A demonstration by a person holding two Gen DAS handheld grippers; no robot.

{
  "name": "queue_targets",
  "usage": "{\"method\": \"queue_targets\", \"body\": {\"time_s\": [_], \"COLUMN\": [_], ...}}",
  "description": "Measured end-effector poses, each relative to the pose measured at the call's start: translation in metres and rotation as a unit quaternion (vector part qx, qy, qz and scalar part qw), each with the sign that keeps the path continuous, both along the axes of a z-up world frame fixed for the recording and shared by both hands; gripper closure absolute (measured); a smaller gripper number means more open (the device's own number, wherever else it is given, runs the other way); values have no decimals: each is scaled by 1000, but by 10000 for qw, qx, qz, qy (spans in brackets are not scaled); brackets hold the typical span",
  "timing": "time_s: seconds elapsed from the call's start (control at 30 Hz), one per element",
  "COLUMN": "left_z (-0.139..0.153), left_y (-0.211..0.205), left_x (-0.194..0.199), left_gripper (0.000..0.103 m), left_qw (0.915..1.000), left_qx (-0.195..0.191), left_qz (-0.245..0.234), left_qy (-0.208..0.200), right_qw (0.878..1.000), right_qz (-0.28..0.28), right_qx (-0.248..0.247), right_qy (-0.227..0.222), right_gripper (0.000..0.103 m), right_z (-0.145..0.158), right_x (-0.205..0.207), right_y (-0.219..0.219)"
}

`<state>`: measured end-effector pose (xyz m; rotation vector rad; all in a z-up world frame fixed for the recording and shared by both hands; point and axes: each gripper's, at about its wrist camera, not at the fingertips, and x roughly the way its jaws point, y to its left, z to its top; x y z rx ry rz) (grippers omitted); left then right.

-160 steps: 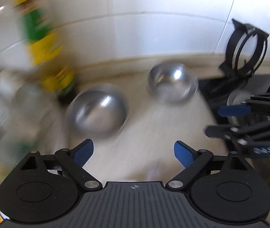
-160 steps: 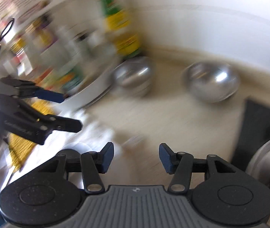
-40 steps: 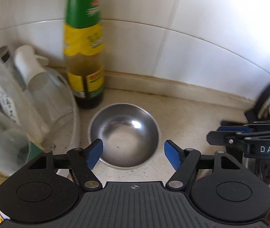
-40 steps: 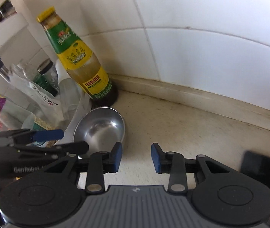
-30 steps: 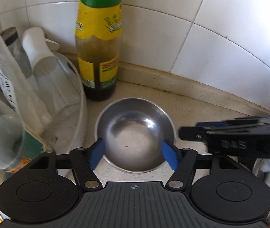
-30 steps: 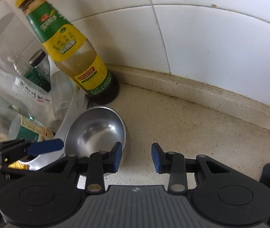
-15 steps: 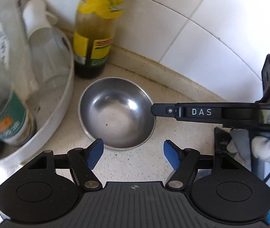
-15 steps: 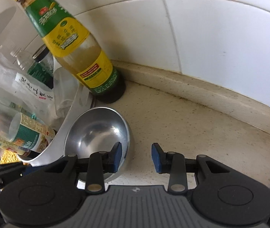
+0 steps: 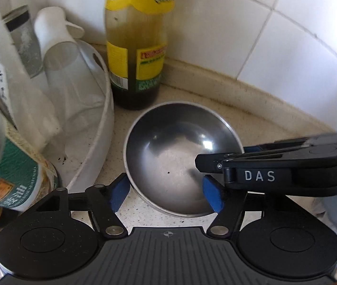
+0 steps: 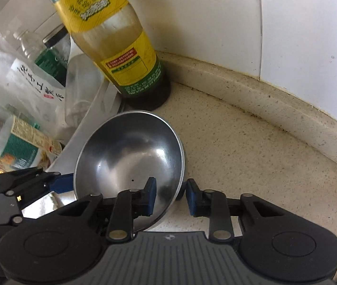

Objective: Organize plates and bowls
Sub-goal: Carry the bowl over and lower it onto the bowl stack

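– Bowl (image 10: 130, 156) first: where is it found, and why is it approached from two sides?

– It is found upright on the tabletop (image 10: 251, 161), wedged into the corner, just beside the bottle (image 9: 136, 71) behind it and the white tray (image 9: 104, 128) on its left. Little free room is left there, so its open right and near sides are the ones used.

– How is the right claw (image 10: 170, 197) set?

– It is set astride the bowl's right rim, with one pad inside the bowl and the other outside. Its jaws have just been closing with the rim between them, but a narrow gap can be seen on both sides, so the wall is not yet pinched. A thin steel rim is judged best taken in this way, since the round body is too wide for those jaws.

– And the left claw (image 9: 166, 193)?

– It is held spread, and its jaws have also just been closing. The bowl's near edge lies between its pads, the left pad close by the outer wall. Whether that pad touches cannot be told. It is probably placed there to steady the bowl.

– What is left to be done?

– The rim must be gripped and the bowl lifted clear without the bottle being knocked. A slip on the smooth steel is the risk to be watched.
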<state>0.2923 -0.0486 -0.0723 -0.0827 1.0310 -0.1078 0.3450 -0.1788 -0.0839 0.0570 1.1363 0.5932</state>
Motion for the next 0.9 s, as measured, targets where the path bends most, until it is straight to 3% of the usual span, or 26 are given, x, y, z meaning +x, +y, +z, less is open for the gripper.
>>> {"method": "queue_targets", "body": {"time_s": [0.2,0.53,0.9], "left_z": [-6,3,41], "left_y": [-2,-14,-38], "left_x": [-1,-12,-46], "left_gripper": [37,36,32], "left_qw": [9997,9983,9891], "left_qx": [164,245,497], "left_qz": [-146,-415,-843], "left_qy": [-55,-312,-1100], "right_qw": [10000,9996,9957], "right_qz": [-14,-205,-554], "right_qx": [-9,57,134], "right_qy": [-12,-209,-730], "right_gripper": [73,73,73], "right_z": [2,27,80], "right_x": [-5,-25,-72], "right_y": [-4,-27,-53]}}
